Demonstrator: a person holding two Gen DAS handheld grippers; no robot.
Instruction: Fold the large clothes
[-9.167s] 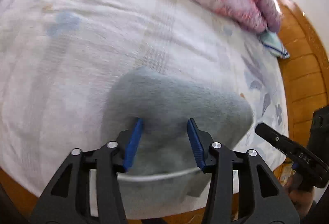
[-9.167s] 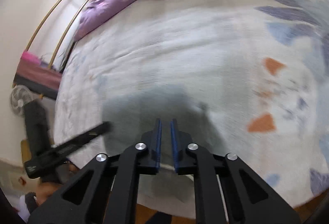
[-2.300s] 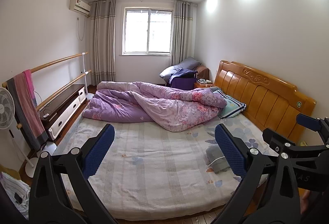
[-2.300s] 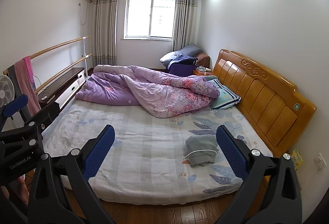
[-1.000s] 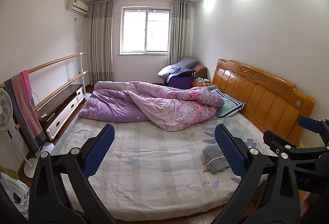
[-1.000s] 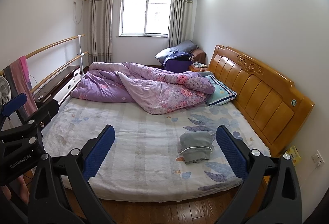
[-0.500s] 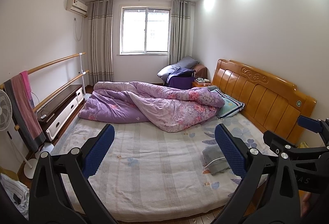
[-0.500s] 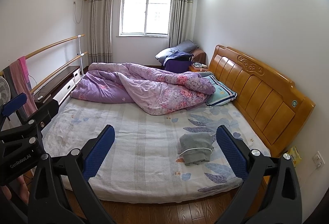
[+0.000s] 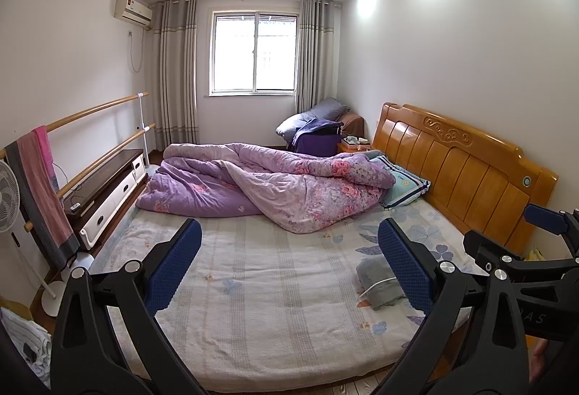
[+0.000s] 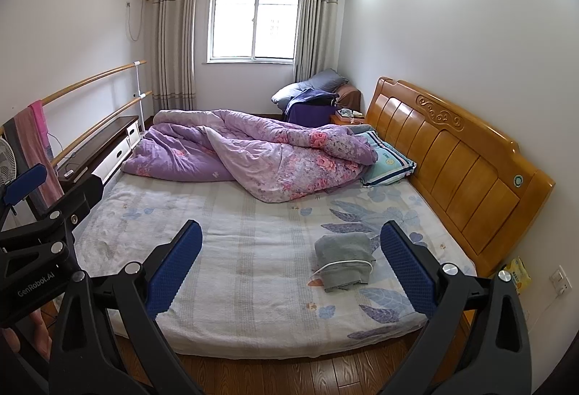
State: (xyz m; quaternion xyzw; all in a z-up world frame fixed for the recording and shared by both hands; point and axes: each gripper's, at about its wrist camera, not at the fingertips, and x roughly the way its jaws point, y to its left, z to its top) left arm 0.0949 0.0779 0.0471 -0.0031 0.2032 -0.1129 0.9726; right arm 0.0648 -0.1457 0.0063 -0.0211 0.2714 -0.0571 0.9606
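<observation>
Blue-padded, the left claw (image 9: 289,268) and right claw (image 10: 291,266) both stay spread wide and empty, held back from the bed as half a second ago; nothing has shifted. The folded grey garment (image 10: 343,266) lies on the floral sheet (image 10: 253,250) near the wooden headboard (image 10: 452,148), well apart from both claws. A crumpled purple quilt (image 10: 253,152) covers the bed's far side, beside a striped pillow (image 10: 389,165).
</observation>
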